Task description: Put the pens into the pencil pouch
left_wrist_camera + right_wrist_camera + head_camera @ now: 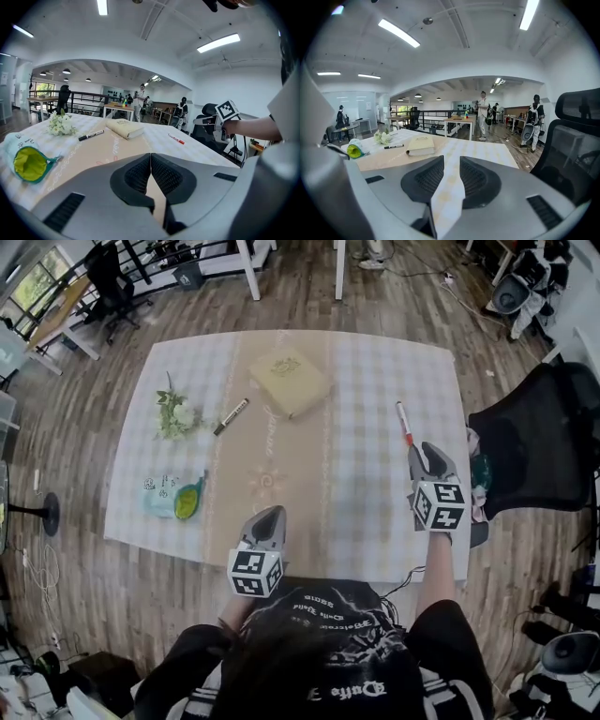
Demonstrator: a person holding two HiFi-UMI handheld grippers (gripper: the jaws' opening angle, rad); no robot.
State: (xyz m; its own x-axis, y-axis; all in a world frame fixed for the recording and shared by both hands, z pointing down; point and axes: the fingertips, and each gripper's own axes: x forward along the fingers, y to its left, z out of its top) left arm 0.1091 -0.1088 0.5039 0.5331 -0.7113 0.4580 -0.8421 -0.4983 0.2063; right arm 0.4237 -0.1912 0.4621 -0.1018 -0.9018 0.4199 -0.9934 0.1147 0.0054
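Bench [375, 521] fills the middle of the head view, a wide top under a pale checked cloth with a tan runner down its centre. A black office chair [534, 437] stands off its right edge. A tan book [289, 381] lies toward the far side.

The left gripper [270, 514] hangs over the near edge, jaws pressed together with nothing in them. The right gripper [418, 452] is over the right side, its jaws spread, with only cloth showing through the gap.

The pencil pouch [161, 498] lies near the left edge, pale blue with small print, its teal-rimmed mouth open on a yellow-green lining. Beyond it lies a sprig of white flowers [175, 415].

Two pens are on the cloth, both outside the pouch. A black marker [231, 416] with a white band lies slantwise between the flowers and the book. A slim red-and-white pen [404, 423] lies just ahead of the right gripper's tips.
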